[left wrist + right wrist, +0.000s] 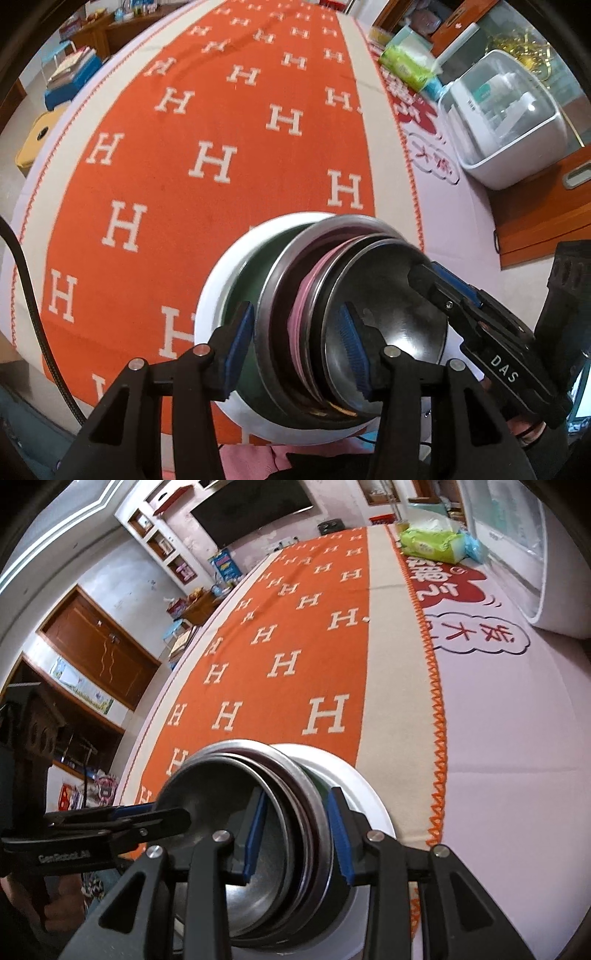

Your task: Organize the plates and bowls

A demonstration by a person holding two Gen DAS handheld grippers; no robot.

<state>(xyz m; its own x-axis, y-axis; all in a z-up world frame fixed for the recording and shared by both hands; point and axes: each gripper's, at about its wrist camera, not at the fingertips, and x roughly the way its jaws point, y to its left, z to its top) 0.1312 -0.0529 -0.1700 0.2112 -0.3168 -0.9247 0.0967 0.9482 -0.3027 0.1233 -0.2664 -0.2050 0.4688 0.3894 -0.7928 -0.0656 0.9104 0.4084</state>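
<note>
The round grey metal bowl (388, 325) looks smooth and glossy. The white outer bowl (218, 295) seems glazed ceramic. The orange woven cloth with white H letters (221, 129) is matt. The blue ribbed gripper pads (338, 834) look rubbery.

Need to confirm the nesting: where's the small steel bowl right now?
The small steel bowl is innermost in the nested stack, inside the white bowl, low in both wrist views above the orange H-pattern cloth, with the left gripper and right gripper gripping opposite rims.
</note>
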